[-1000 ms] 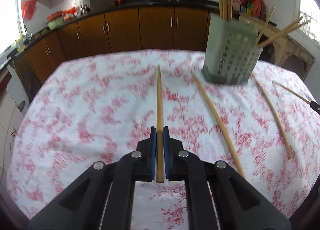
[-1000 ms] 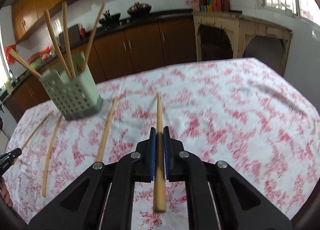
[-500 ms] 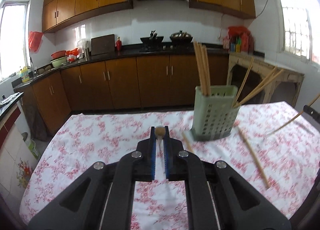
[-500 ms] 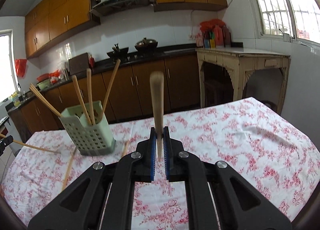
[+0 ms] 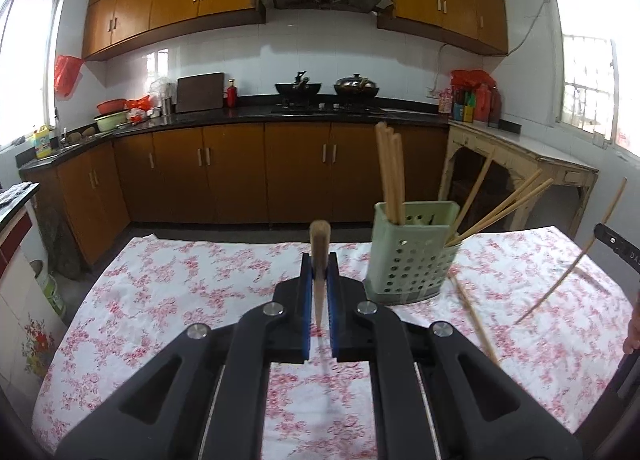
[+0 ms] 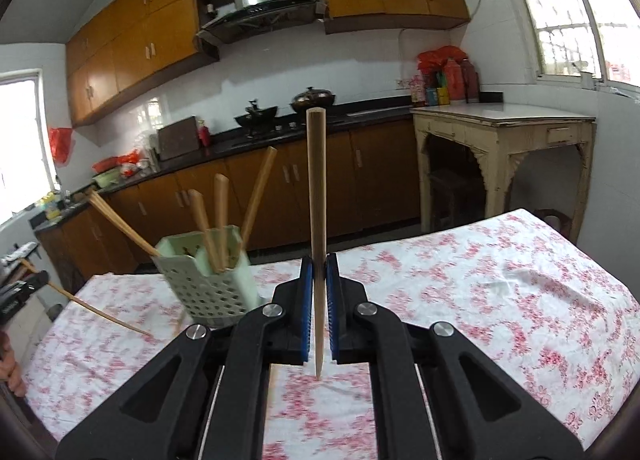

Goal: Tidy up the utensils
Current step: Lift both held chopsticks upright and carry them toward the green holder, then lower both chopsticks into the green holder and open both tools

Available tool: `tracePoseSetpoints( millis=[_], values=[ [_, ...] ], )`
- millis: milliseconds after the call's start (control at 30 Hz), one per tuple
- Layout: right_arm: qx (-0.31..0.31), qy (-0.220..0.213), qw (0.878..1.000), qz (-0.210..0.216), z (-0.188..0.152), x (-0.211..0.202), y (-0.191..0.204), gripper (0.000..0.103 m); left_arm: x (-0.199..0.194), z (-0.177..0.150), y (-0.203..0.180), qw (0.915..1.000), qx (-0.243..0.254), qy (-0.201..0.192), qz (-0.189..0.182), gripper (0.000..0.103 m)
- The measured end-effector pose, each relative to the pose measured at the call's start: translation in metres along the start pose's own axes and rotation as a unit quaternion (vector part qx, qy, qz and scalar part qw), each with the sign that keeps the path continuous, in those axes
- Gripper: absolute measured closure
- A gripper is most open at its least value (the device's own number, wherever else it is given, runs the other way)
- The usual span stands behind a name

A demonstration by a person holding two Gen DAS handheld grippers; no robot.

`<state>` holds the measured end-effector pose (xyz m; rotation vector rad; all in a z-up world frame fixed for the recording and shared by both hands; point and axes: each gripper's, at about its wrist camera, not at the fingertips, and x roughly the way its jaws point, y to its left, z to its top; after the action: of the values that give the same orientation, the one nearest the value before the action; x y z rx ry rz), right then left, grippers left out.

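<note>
In the left wrist view my left gripper (image 5: 320,280) is shut on a wooden chopstick (image 5: 320,252), raised above the table and seen almost end-on. To its right stands the pale green perforated holder (image 5: 412,256) with several chopsticks leaning in it. At the far right edge my right gripper (image 5: 598,234) carries a slanting chopstick (image 5: 576,264). In the right wrist view my right gripper (image 6: 319,288) is shut on a chopstick (image 6: 316,199) that stands nearly upright, thick end up. The holder (image 6: 208,280) is to its left, and my left gripper (image 6: 38,280) shows at the left edge.
One loose chopstick (image 5: 474,316) lies on the floral tablecloth (image 5: 180,300) right of the holder. A hand (image 5: 632,334) shows at the right edge. Brown cabinets, a counter with pans and a pale side table (image 6: 500,131) stand beyond the table's far edge.
Both grippers rose off the tablecloth with their chopsticks and tilted up. The chopsticks went from lying flat to raised in the air. The holder now sits lower in both views.
</note>
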<state>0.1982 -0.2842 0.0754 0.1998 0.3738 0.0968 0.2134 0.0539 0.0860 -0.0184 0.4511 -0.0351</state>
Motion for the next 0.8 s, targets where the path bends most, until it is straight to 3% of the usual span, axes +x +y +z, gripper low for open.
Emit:
tracePoseSetpoints(
  millis=[233,367,600,800],
  values=[
    [0.011,-0.008,0.995,0.103,0.048,-0.021,0.035,0.096,-0.025,0.044,-0.022,0.9980,0.003,-0.024,-0.059,0.095],
    [-0.002,-0.034,0.991,0.131,0.076,-0.029,0.059,0.096,-0.038,0.077,-0.036,0.9950,0.002,-0.053,-0.084,0.095],
    [-0.022,-0.080,0.990,0.117,0.114,0.001,0.095,0.096,-0.029,0.130,-0.061,0.9905,-0.017,-0.098,-0.095,0.095],
    [-0.028,-0.051,0.995,0.080,0.113,0.052,0.107,0.096,0.021,0.148,-0.080,0.9949,-0.014,-0.079,-0.061,0.095]
  ],
)
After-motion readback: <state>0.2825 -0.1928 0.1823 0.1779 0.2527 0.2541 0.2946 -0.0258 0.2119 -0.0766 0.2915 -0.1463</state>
